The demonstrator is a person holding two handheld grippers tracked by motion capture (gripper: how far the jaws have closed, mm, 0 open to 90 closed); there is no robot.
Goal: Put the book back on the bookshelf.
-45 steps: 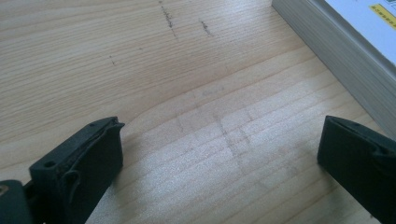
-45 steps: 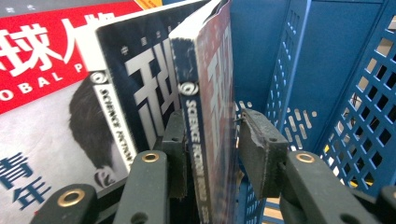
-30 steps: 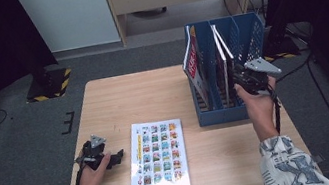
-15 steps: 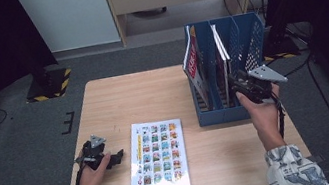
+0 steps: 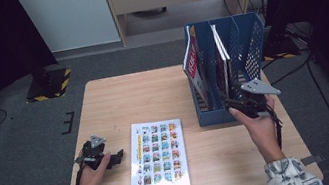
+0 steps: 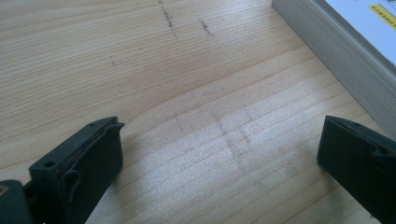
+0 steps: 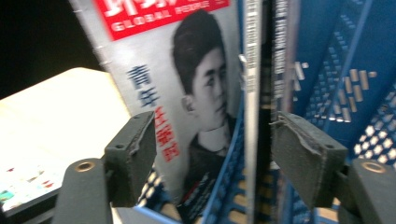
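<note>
A thick book with a grid of colourful pictures (image 5: 158, 155) lies flat on the wooden table (image 5: 138, 97); its page edge (image 6: 336, 60) shows at the upper right of the left gripper view. My left gripper (image 5: 112, 158) rests on the table just left of the book, jaws wide open over bare wood (image 6: 219, 140). A blue file rack (image 5: 242, 54) stands at the right, holding a red-titled magazine (image 5: 192, 62) (image 7: 187, 93) and another book (image 5: 220, 58) (image 7: 254, 93). My right gripper (image 5: 235, 103) (image 7: 212, 158) is open in front of the rack, empty.
The table's front edge lies close below both hands. Beyond the table are a grey floor, a white cabinet (image 5: 66, 15) and a yellow-black striped base (image 5: 47, 86). Dark cables run along the floor at the right (image 5: 311, 73).
My right gripper has drawn back from the rack toward the table's front, away from the standing books. The left gripper and the flat book have stayed put.
</note>
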